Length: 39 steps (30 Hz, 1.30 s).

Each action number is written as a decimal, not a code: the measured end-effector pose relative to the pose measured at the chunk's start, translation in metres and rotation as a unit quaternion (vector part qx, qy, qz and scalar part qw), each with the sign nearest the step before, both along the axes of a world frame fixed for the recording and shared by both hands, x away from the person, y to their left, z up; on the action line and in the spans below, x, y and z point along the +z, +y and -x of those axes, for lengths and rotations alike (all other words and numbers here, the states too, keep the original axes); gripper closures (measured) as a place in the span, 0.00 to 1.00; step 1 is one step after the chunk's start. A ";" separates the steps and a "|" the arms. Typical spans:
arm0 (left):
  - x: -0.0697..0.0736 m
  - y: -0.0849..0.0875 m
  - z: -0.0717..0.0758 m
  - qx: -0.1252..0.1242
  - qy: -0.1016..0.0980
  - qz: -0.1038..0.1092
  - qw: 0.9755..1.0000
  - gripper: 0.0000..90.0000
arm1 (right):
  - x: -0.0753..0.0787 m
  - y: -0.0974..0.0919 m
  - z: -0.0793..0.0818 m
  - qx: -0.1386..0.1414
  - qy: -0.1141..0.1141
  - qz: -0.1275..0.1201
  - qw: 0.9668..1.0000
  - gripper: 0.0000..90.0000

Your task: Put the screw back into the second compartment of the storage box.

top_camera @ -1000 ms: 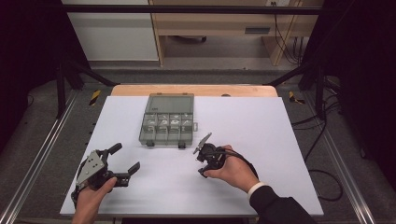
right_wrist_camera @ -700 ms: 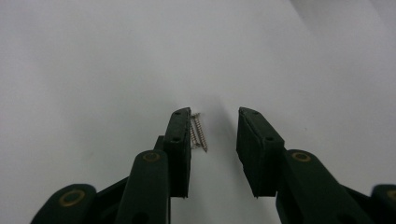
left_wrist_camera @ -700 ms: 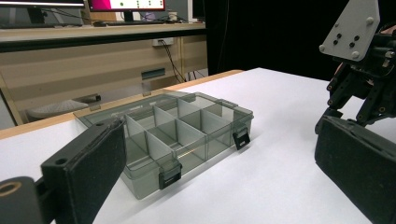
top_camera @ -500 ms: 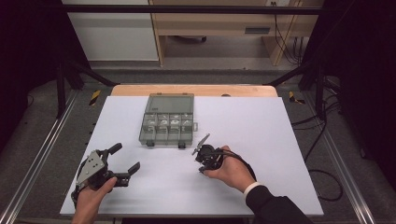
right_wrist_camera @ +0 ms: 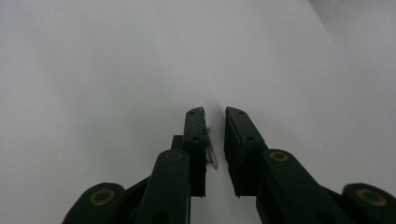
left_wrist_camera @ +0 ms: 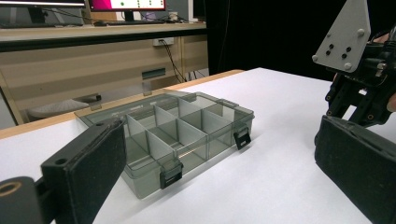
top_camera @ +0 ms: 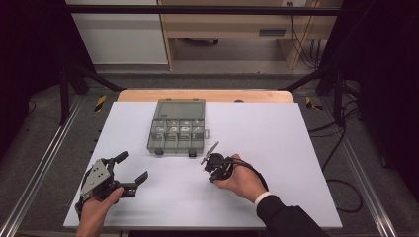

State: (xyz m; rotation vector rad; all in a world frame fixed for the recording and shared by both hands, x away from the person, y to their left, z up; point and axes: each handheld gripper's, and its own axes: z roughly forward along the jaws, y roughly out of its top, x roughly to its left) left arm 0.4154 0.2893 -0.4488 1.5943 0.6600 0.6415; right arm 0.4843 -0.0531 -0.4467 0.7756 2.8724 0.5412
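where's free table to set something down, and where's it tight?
Free: the white table right of the compartment box, and left of it toward the far-left corner. Tight: the near strip between the left gripper, the box front and the right gripper.

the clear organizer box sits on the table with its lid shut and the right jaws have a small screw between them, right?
Not quite: the box has its lid open, laid back flat behind it, as the left gripper view shows. The rest stands: it sits on the table, and a small screw lies between the right gripper's jaws.
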 end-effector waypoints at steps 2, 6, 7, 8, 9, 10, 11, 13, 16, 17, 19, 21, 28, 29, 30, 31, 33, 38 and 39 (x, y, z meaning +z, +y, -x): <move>0.000 0.000 0.000 0.000 0.000 -0.001 1.000 0.03 | -0.001 -0.001 -0.001 0.006 -0.004 -0.003 1.000 0.88; 0.000 -0.001 0.000 0.000 0.000 0.000 1.000 0.02 | 0.000 -0.001 -0.001 -0.004 0.002 -0.003 1.000 0.88; 0.000 -0.001 0.000 0.000 0.000 -0.001 1.000 0.02 | -0.001 -0.002 -0.002 -0.004 0.002 -0.007 1.000 0.88; 0.000 -0.001 0.000 0.000 0.000 -0.001 1.000 0.02 | -0.001 -0.003 -0.002 -0.008 0.002 -0.004 1.000 0.88; 0.000 -0.001 0.000 0.000 0.000 -0.002 1.000 0.02 | -0.002 -0.004 -0.003 -0.006 0.002 -0.007 1.000 0.89; 0.000 -0.001 0.000 0.000 0.000 -0.002 1.000 0.02 | -0.002 -0.005 -0.003 -0.006 0.002 -0.007 1.000 0.89; 0.000 -0.001 0.000 0.000 0.000 -0.004 1.000 0.02 | -0.003 -0.005 -0.003 -0.011 0.006 -0.008 1.000 0.89; 0.000 -0.001 0.000 0.000 0.000 -0.004 1.000 0.02 | -0.004 -0.007 -0.003 -0.013 0.008 -0.008 1.000 0.90; 0.000 -0.001 0.000 0.000 0.000 -0.003 1.000 0.02 | -0.005 -0.009 -0.004 -0.014 0.007 -0.015 1.000 0.92; 0.000 -0.001 0.000 0.000 0.000 -0.002 1.000 0.02 | -0.005 -0.009 -0.004 -0.017 0.009 -0.017 1.000 0.93; 0.000 -0.001 0.000 0.000 0.000 -0.003 1.000 0.02 | -0.005 -0.011 -0.005 -0.017 0.010 -0.019 1.000 0.94; 0.000 -0.001 0.000 0.000 0.000 -0.002 1.000 0.02 | -0.005 -0.012 -0.005 -0.025 0.015 -0.025 0.999 0.95; 0.000 -0.001 0.000 -0.001 0.000 -0.005 1.000 0.02 | -0.006 -0.014 -0.006 -0.031 0.013 -0.032 0.999 0.97; 0.000 -0.001 0.000 -0.001 0.000 -0.005 1.000 0.02 | -0.006 -0.014 -0.006 -0.030 0.011 -0.031 0.999 0.97; 0.000 -0.001 0.000 -0.001 0.000 -0.004 1.000 0.02 | -0.005 -0.015 -0.006 -0.032 0.010 -0.033 0.999 0.97; 0.000 -0.001 0.000 -0.001 -0.001 -0.004 1.000 0.02 | -0.005 -0.015 -0.007 -0.031 0.007 -0.036 0.999 0.97; 0.000 -0.001 0.000 -0.001 -0.001 -0.005 1.000 0.02 | -0.004 -0.016 -0.007 -0.032 0.005 -0.040 0.999 0.97; 0.000 -0.001 0.000 -0.001 0.000 -0.002 1.000 0.02 | 0.009 -0.017 -0.008 -0.037 -0.007 -0.064 0.997 0.98; 0.000 -0.001 0.000 -0.001 0.000 -0.003 1.000 0.02 | 0.011 -0.016 -0.008 -0.039 -0.011 -0.068 0.997 0.98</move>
